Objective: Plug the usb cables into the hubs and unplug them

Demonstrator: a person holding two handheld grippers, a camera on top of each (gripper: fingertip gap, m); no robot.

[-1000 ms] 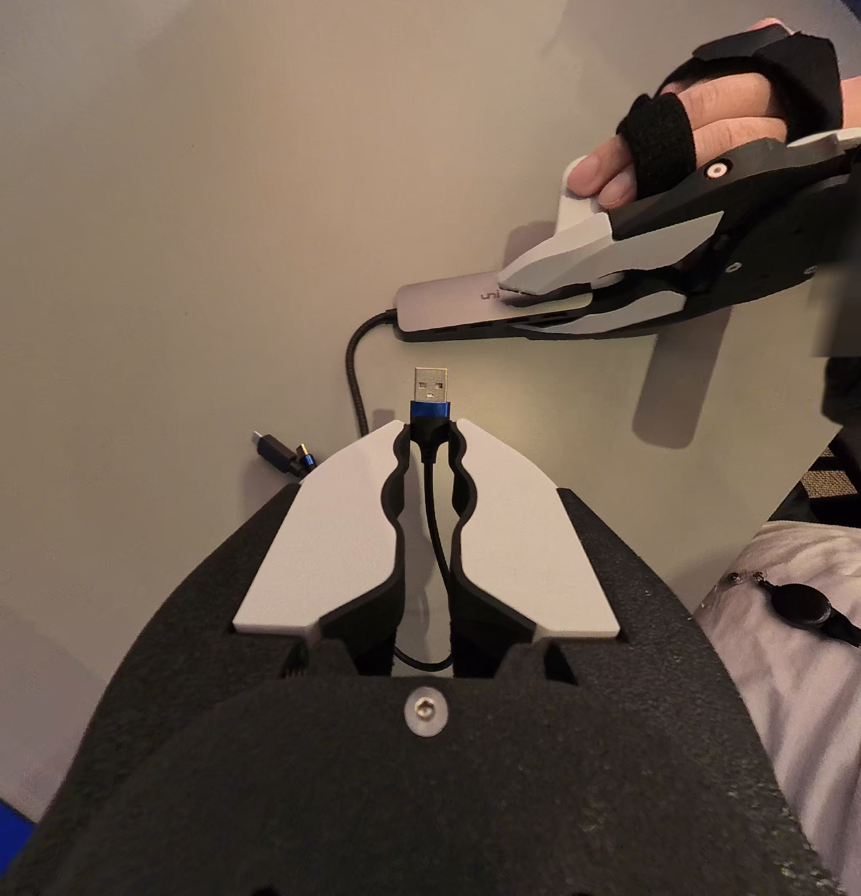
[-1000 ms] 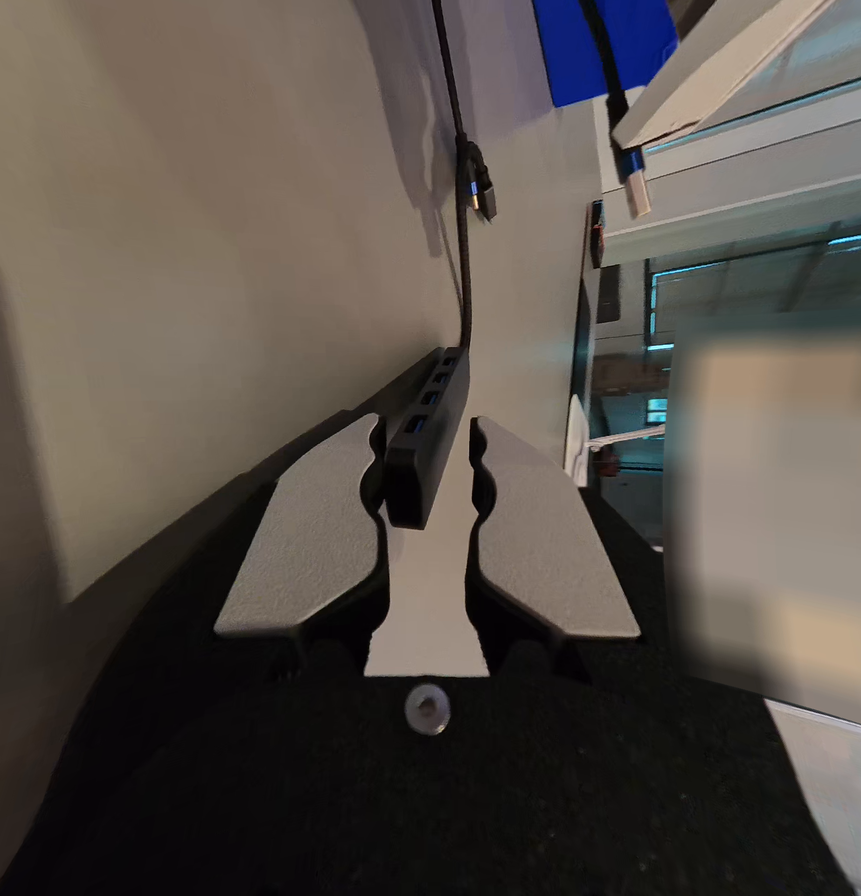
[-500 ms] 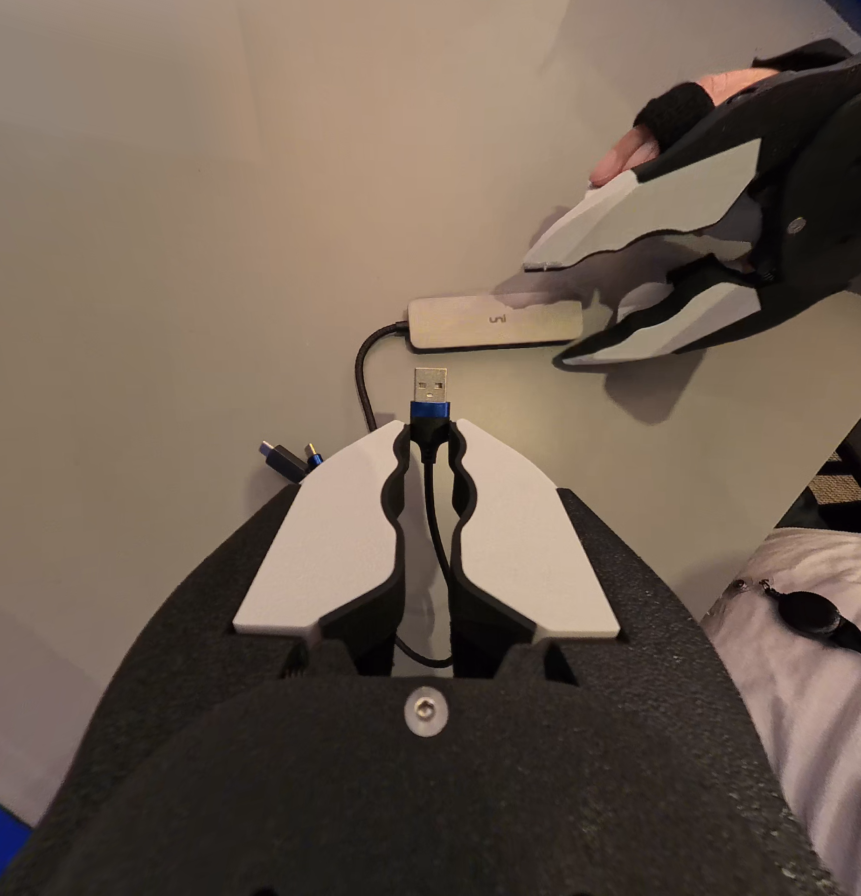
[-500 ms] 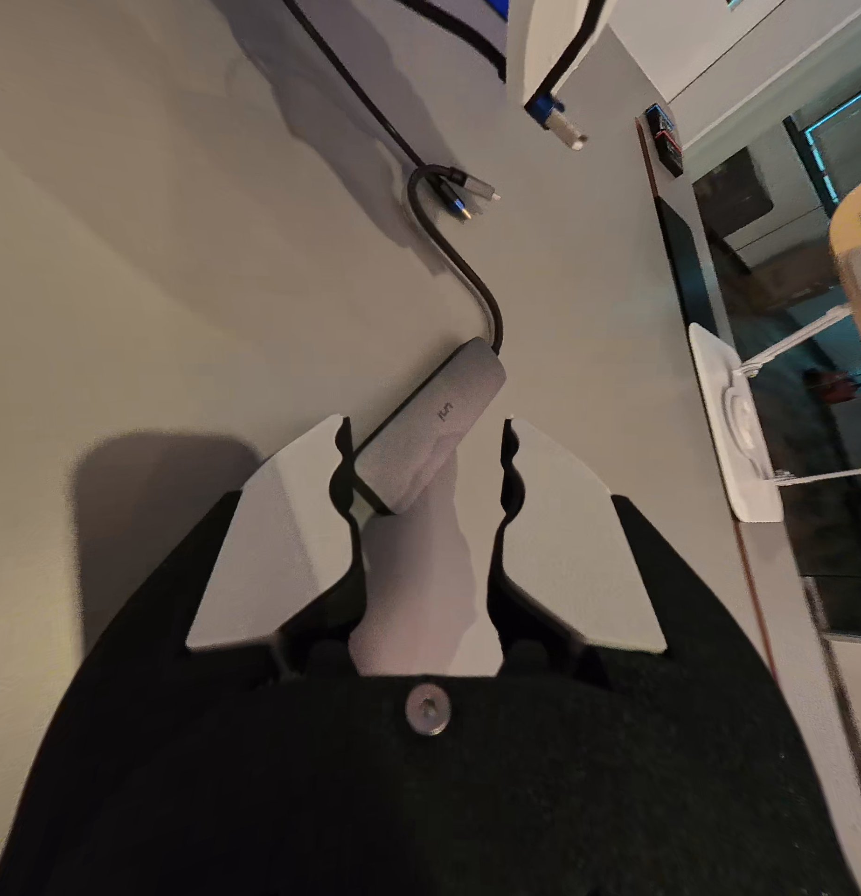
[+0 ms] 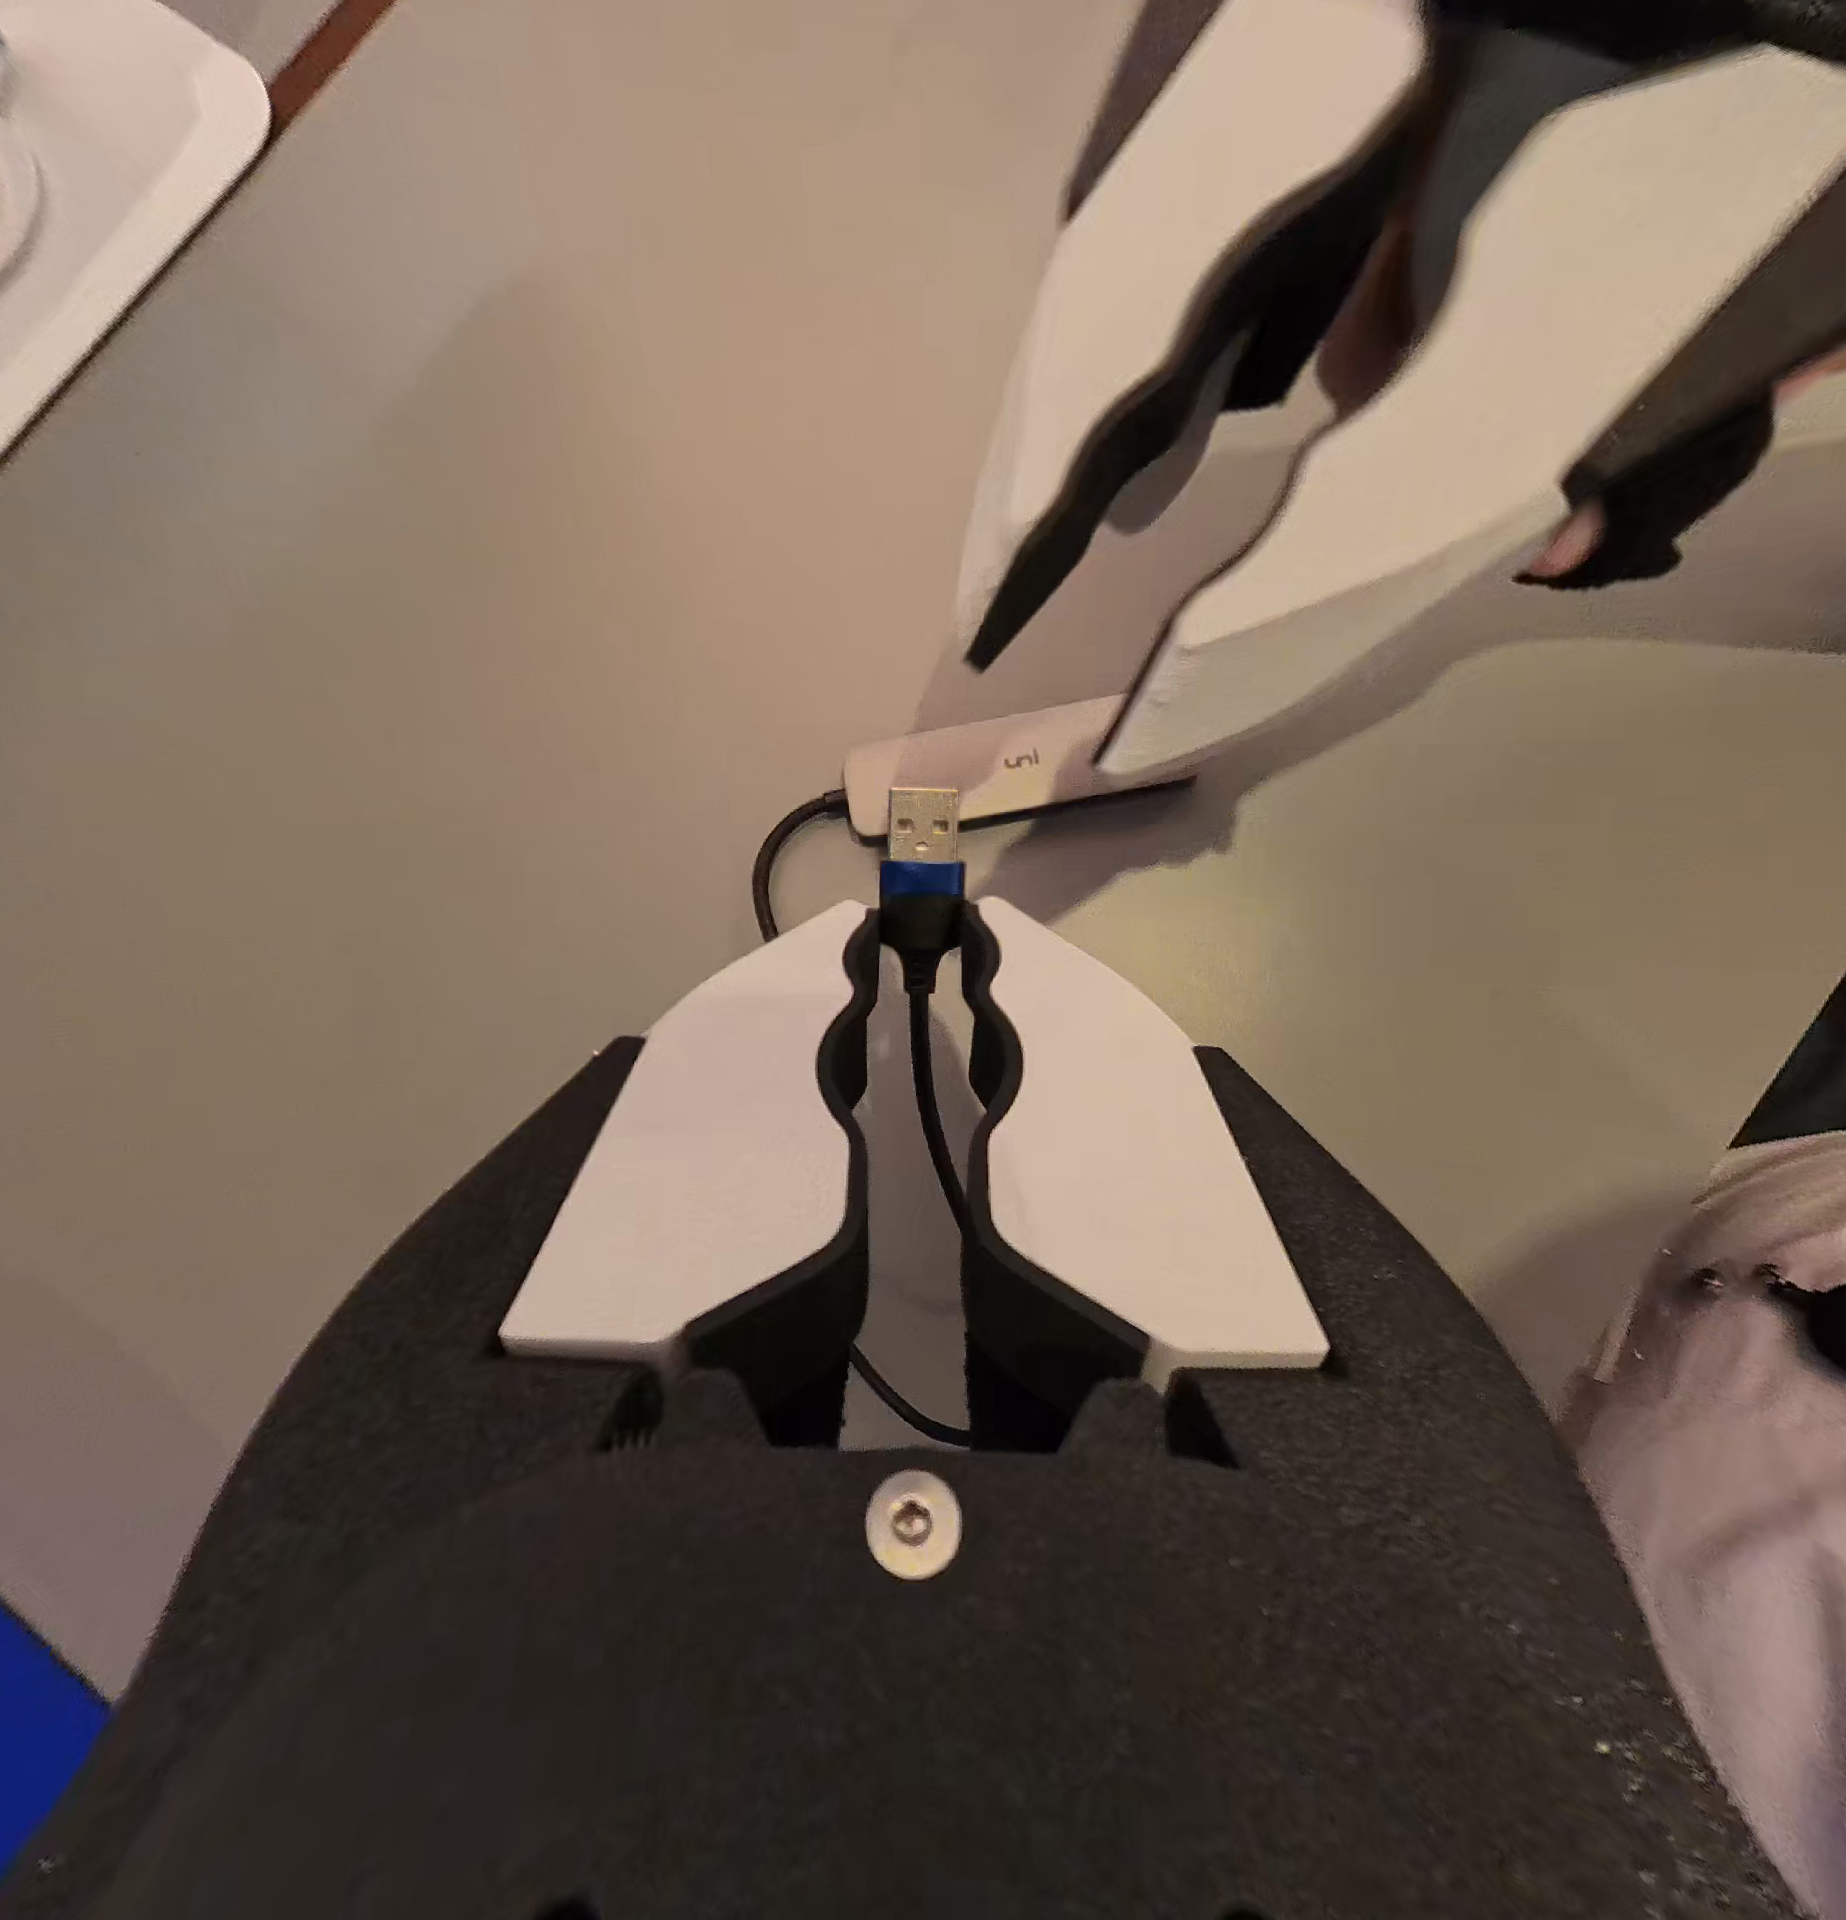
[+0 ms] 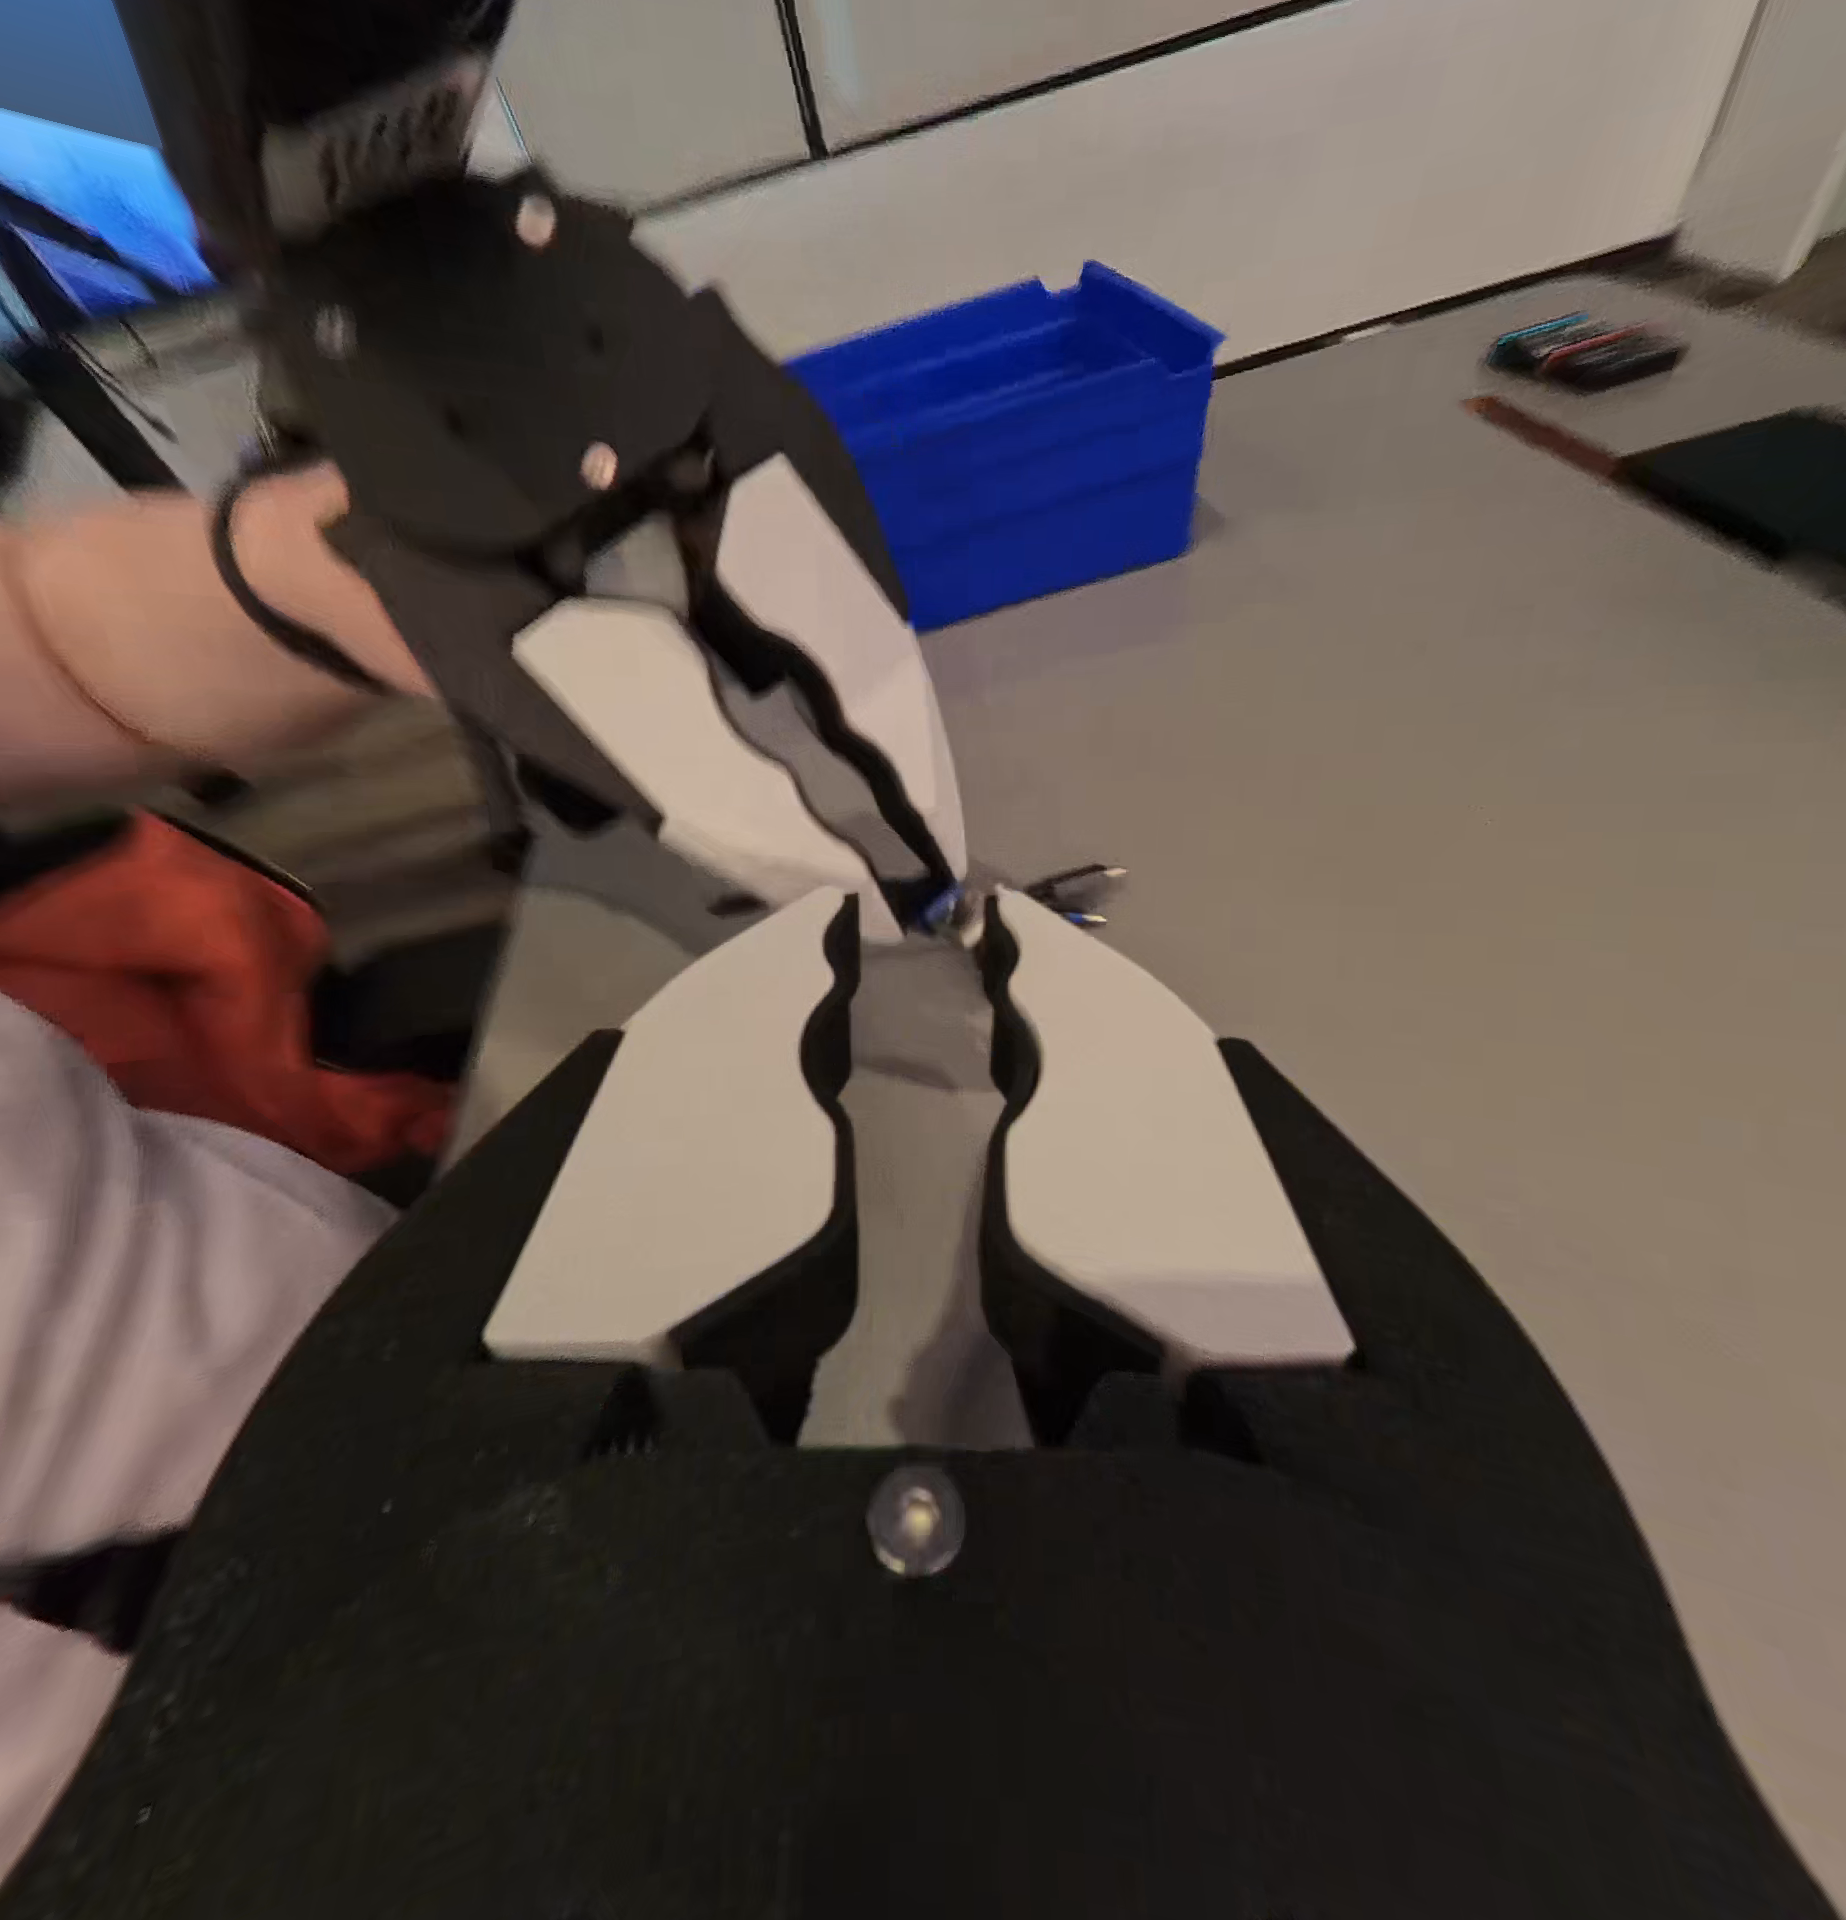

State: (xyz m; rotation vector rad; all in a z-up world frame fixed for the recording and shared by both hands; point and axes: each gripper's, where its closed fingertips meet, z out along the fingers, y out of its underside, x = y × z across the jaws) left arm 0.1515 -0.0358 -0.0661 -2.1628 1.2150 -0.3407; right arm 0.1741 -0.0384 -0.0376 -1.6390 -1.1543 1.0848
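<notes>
My left gripper [image 5: 921, 920] is shut on the black USB cable just behind its blue-collared plug [image 5: 923, 831], whose silver end points at the near side of the slim grey hub [image 5: 960, 774] lying flat on the table. My right gripper [image 5: 1064, 701] hangs open above the hub's right end, with one fingertip [image 5: 1147, 717] covering that end. In the right wrist view my right gripper [image 6: 919, 914] is open and empty. The left gripper [image 6: 934, 883] comes in from the upper left, with the blurred plug [image 6: 940, 906] at its tip. The hub is hidden there.
The hub's own black cable [image 5: 768, 862] loops off to the left. Loose cable ends [image 6: 1085, 883] lie just beyond my right fingertips. A blue bin [image 6: 1012, 436] stands at the back, a white tray [image 5: 98, 156] at one edge, dark flat items [image 6: 1771, 488] far right. The person's arm [image 6: 119, 644] is close. One gripper's finger ends stand about 4 centimetres off the other's.
My right gripper let go of the hub, opened and swung round above it. The hub now lies on the table. My left gripper moved the plug close to the hub.
</notes>
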